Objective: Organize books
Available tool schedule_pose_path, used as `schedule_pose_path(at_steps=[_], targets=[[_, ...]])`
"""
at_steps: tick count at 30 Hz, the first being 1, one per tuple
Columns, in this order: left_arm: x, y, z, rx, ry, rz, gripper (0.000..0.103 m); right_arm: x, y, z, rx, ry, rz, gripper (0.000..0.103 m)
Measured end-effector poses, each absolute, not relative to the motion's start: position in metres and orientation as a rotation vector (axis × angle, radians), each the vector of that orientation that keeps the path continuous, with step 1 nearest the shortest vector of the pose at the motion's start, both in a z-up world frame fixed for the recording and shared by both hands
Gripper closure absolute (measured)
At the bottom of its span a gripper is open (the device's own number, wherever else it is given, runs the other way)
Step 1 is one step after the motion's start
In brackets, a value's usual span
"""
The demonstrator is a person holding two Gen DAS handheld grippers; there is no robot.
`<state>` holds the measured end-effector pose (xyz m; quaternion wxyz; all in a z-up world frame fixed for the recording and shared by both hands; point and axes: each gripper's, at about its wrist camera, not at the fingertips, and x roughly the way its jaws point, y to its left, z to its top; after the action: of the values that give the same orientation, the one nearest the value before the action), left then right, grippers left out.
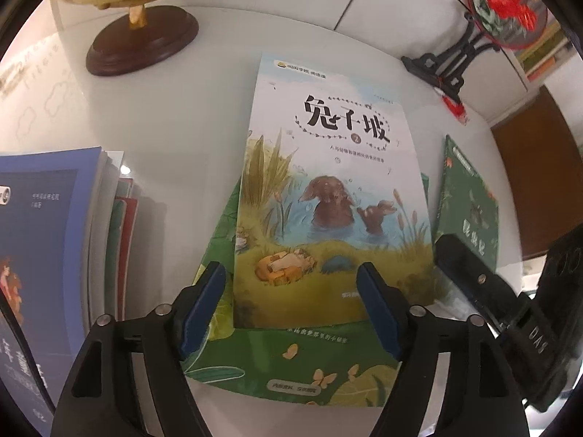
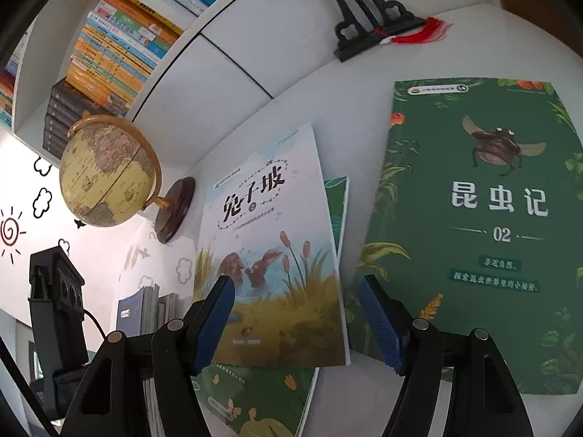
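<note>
A white picture book with bathing rabbits (image 1: 328, 189) (image 2: 269, 255) lies flat on top of a light green book (image 1: 291, 357) (image 2: 262, 393) on the white table (image 1: 182, 127). To its right lies a dark green insect book marked 02 (image 1: 470, 200) (image 2: 473, 218). My left gripper (image 1: 291, 284) hovers open over the rabbit book's lower part, its blue pads apart and touching nothing. My right gripper (image 2: 297, 287) is open too, over the rabbit book's right edge and the gap towards the insect book.
Several books stand upright at the left (image 1: 47, 236) (image 2: 145, 309). A globe on a wooden base (image 1: 142, 36) (image 2: 105, 174) and a black fan stand with a red tassel (image 1: 455, 62) (image 2: 368, 25) stand at the back. A wall shelf holds several books (image 2: 109, 54).
</note>
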<state>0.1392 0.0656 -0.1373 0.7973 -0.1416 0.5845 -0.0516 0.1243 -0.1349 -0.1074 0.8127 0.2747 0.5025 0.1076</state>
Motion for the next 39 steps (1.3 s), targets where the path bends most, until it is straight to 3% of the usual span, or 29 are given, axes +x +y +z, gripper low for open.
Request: schedule_pose_path(at_steps=[23, 25, 39], targets=[[0.153, 0.063, -0.139, -0.309, 1.255, -0.134, 0.026, 0.159, -0.121, -0.114, 0.571, 1.142, 0.247, 0.029], [0.156, 0.063, -0.139, -0.319, 1.258, -0.147, 0.022, 0.164, -0.118, -0.113, 0.525, 1.16, 0.235, 0.029], [0.154, 0.077, -0.144, -0.328, 1.268, -0.133, 0.022, 0.166, -0.113, -0.113, 0.566, 1.301, 0.258, 0.027]])
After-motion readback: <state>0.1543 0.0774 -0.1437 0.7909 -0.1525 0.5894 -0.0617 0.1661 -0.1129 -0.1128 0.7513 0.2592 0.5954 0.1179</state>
